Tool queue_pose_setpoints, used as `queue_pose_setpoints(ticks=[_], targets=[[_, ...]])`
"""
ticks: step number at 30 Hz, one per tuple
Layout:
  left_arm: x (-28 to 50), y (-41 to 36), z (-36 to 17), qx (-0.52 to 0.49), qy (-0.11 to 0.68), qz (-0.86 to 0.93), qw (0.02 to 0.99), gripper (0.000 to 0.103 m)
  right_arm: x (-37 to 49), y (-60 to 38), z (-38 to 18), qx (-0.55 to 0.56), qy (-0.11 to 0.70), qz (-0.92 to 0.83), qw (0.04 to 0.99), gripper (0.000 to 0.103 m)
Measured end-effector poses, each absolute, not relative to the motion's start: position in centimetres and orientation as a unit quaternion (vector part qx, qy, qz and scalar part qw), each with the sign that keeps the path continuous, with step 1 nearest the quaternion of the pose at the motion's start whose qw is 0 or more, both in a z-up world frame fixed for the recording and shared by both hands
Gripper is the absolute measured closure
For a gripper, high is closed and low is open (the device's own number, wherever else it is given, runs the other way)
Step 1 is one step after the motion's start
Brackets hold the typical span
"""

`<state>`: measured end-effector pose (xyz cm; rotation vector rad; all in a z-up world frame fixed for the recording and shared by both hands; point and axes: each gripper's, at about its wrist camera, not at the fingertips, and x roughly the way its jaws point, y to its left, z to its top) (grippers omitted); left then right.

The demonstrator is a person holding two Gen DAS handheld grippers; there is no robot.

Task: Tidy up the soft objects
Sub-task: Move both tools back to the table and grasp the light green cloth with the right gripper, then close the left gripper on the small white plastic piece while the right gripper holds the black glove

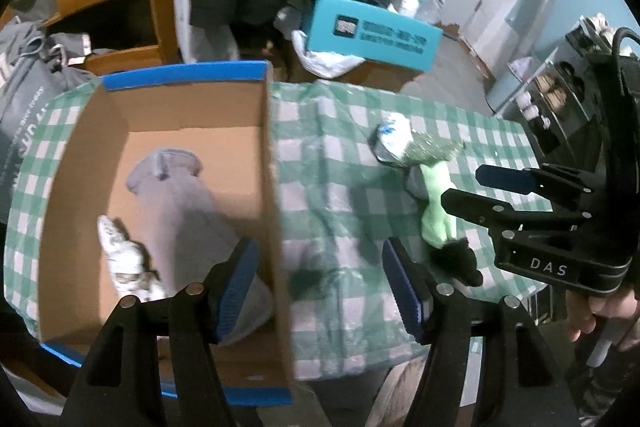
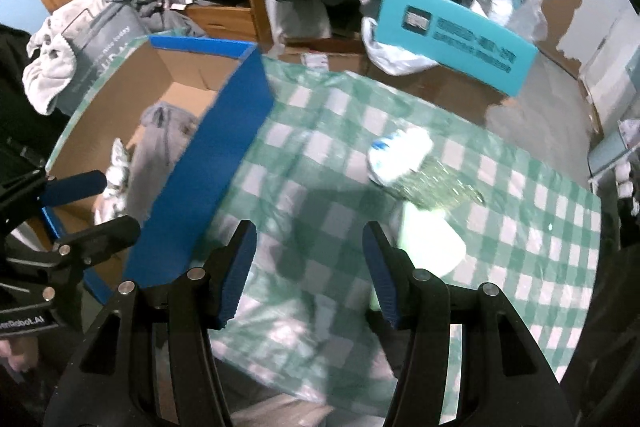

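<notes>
Two soft things already lie in the cardboard box (image 1: 272, 163) with the blue outer faces: a grey garment (image 1: 180, 203) stretched along its floor and a pale, patterned sock (image 1: 128, 263) just beside it on the side away from the table's middle. Three or so items are left outside on the green checked tablecloth (image 1: 340, 155), clustered near one another: a white bundle with blue marks (image 1: 392, 139), a tuft of green tinsel (image 1: 432, 149) touching it, and a light green sock (image 1: 436, 207) whose end meets a small black piece (image 1: 460, 259); a grey scrap under the sock may be a further item, but blur makes that uncertain. So the task looks under half done. The left gripper (image 1: 316, 283) hangs above the box's near wall with its fingers spread wide and nothing between them. The right gripper (image 2: 310, 271) is over the cloth, also wide apart and empty, with the light green sock just beside its right finger, probably next to be picked
</notes>
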<state>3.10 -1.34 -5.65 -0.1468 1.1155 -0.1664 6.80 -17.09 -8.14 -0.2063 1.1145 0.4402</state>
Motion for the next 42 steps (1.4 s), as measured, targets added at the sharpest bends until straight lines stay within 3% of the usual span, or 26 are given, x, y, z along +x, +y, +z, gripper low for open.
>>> queue_pose_setpoints(ticks=[19, 42], targets=[[4.2, -10.4, -10.7, -0.011, 0.589, -0.116, 0.8, 0.037, 6.3, -26.9, -13.5, -0.053, 0.57, 0.16, 0.804, 0.049], [5.1, -11.7, -16.7, -0.018, 0.639, -0.096, 0.763, 0.037, 5.5, -27.8, -21.2, -0.037, 0.632, 0.18, 0.753, 0.049]])
